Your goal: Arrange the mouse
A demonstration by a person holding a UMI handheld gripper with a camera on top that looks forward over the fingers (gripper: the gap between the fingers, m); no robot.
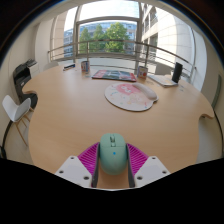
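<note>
1. The mouse (112,153) is pale mint green, smooth and oval, with a small dark scroll wheel near its front end.
2. It sits between the two fingers of the gripper (112,160), and both pink pads (89,157) press against its sides, so the jaws are clenched on it.
3. The mouse is at the near edge of a large round wooden table (70,115).
4. At about 1 o'clock from the mouse, well apart, a round patterned mouse pad (130,96) lies on the table.
</note>
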